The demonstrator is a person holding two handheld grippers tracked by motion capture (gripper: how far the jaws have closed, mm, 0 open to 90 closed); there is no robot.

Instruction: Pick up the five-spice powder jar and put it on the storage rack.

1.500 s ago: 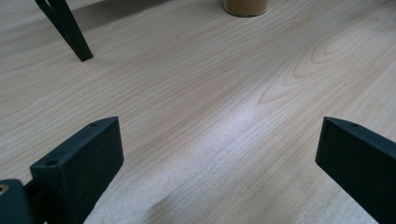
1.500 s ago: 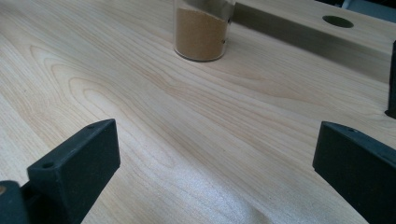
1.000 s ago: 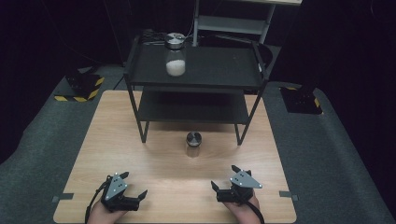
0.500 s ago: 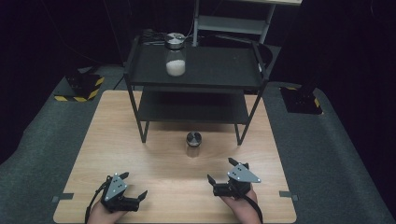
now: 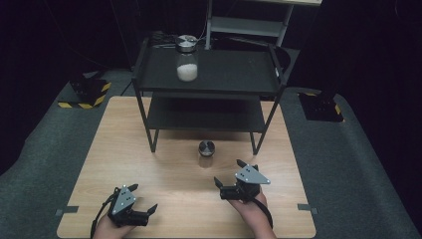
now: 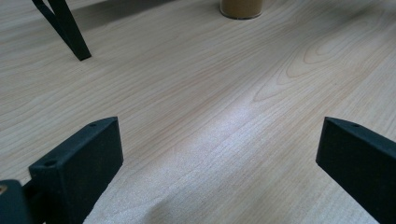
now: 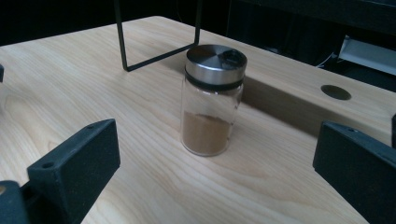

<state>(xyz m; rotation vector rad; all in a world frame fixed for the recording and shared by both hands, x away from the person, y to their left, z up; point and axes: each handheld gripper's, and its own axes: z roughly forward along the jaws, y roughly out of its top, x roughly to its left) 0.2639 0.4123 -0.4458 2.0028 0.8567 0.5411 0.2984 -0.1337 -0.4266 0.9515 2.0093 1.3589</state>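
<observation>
A small glass jar point(image 5: 206, 152) with a metal lid stands on the wooden table point(image 5: 124, 149), just in front of the black rack. In the right gripper view this jar point(image 7: 212, 112) holds brown powder and stands upright a short way ahead, centred between the jaws. My right gripper point(image 5: 228, 172) is open, near the jar's front right and apart from it. My left gripper point(image 5: 144, 198) is open near the table's front left, over bare wood. Its view shows the jar's base point(image 6: 241, 7) far ahead. A second jar point(image 5: 186, 62) with white powder stands on the rack's top shelf.
The black two-tier rack point(image 5: 209, 94) stands on the far half of the table, and one of its legs point(image 6: 65, 28) shows in the left gripper view. A round hole point(image 7: 335, 92) lies in the table beyond the jar. Grey carpet surrounds the table.
My right gripper has moved forward and a little left, closer to the brown-powder jar. The left gripper has barely shifted.
</observation>
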